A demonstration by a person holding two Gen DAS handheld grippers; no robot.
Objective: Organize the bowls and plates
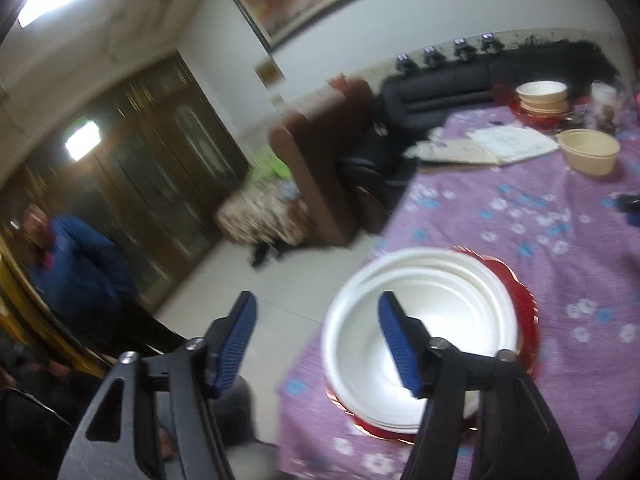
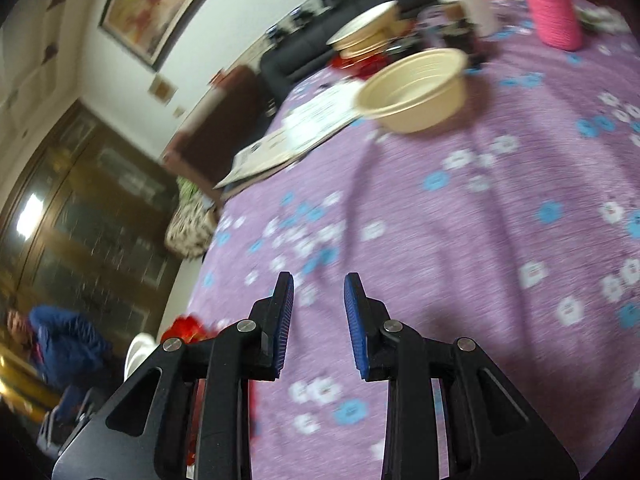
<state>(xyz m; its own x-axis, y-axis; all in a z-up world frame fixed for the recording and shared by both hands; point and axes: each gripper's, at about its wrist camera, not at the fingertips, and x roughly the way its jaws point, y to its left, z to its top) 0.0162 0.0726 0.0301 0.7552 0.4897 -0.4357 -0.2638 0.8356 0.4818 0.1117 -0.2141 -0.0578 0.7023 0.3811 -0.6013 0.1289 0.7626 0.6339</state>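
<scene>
A stack of white plates [image 1: 440,312] lies on a red scalloped plate [image 1: 524,300] near the table's left edge. My left gripper [image 1: 316,340] is open and empty; its right finger hangs over the white stack, its left finger is off the table edge. A single cream bowl [image 1: 590,152] [image 2: 416,88] stands farther back. More cream bowls [image 1: 542,98] [image 2: 364,36] are stacked on a red plate at the far end. My right gripper [image 2: 318,320] is open and empty above bare tablecloth. The white stack's edge [image 2: 136,354] shows at its lower left.
The table has a purple flowered cloth [image 2: 480,220]. Papers [image 1: 500,146] [image 2: 296,136] lie beside the single bowl. A pink cup [image 2: 554,8] and a white cup [image 2: 464,0] stand at the far right. A person in blue [image 1: 76,256] stands left, beyond the table.
</scene>
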